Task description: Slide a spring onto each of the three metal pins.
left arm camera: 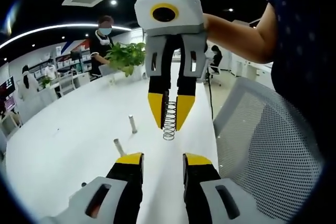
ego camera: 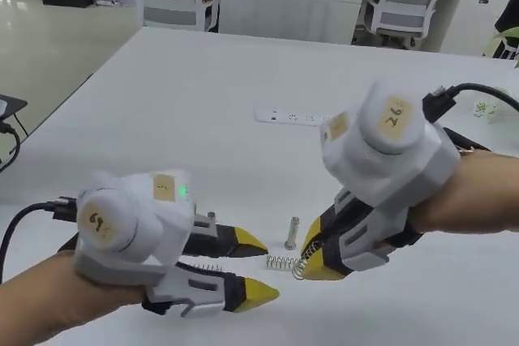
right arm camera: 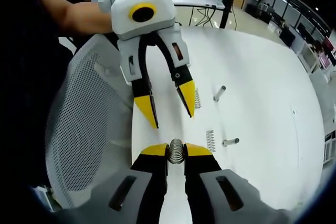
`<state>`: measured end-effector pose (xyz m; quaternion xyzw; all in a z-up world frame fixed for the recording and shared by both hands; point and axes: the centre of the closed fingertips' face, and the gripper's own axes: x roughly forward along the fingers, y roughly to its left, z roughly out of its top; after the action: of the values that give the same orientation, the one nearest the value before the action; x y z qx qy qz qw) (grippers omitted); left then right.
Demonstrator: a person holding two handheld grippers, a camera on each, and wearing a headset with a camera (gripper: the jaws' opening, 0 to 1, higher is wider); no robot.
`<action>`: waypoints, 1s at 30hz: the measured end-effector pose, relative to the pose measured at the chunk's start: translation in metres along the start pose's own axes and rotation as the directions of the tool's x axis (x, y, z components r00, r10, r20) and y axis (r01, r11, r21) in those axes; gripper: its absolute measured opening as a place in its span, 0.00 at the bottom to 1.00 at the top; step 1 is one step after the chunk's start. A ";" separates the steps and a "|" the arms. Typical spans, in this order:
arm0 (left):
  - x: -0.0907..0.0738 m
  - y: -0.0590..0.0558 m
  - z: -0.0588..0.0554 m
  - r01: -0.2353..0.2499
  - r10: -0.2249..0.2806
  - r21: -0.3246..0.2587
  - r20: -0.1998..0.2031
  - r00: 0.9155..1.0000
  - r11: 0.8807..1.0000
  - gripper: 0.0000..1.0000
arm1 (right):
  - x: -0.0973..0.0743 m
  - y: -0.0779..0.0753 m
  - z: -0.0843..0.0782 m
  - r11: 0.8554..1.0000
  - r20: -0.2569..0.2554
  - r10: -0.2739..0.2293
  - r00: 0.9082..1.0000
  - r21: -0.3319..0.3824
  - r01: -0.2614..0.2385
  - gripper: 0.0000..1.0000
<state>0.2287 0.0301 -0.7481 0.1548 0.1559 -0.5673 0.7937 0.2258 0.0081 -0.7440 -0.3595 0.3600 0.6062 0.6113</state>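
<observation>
Metal coil spring (left arm camera: 168, 127) pinched in right tool (right arm camera: 176, 153); left tool (left arm camera: 163, 160) agape, empty.

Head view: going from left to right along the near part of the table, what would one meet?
Left tongs → upright metal pin → right tongs, shut on a spring.

The right gripper (ego camera: 316, 258) has a round yellow sticker (ego camera: 395, 113) on its top. It says "26" in handwriting. The left gripper (ego camera: 269, 268) has a round yellow sticker (ego camera: 99, 223) on its top too. It looks like "69". Each gripper also has a small square sticker (ego camera: 165, 187) on its side, too blurry to read.
</observation>
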 end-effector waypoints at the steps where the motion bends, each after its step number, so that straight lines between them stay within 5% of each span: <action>1: -0.002 0.002 -0.002 -0.007 0.007 -0.007 0.001 1.000 1.000 0.24 | -0.001 -0.001 -0.001 1.000 -0.002 -0.002 1.000 0.003 0.002 0.09; 14: -0.034 0.020 -0.020 -0.112 0.116 -0.107 0.026 0.993 0.988 0.33 | -0.016 -0.016 -0.015 0.998 -0.006 -0.035 0.999 0.048 0.035 0.09; 30: -0.063 0.032 -0.038 -0.233 0.244 -0.202 0.033 0.969 0.951 0.49 | -0.039 -0.036 -0.033 0.991 -0.022 -0.087 0.996 0.101 0.089 0.09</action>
<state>0.2371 0.1096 -0.7537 0.0770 0.1683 -0.4532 0.8720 0.2616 -0.0393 -0.7256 -0.3486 0.3796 0.5562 0.6519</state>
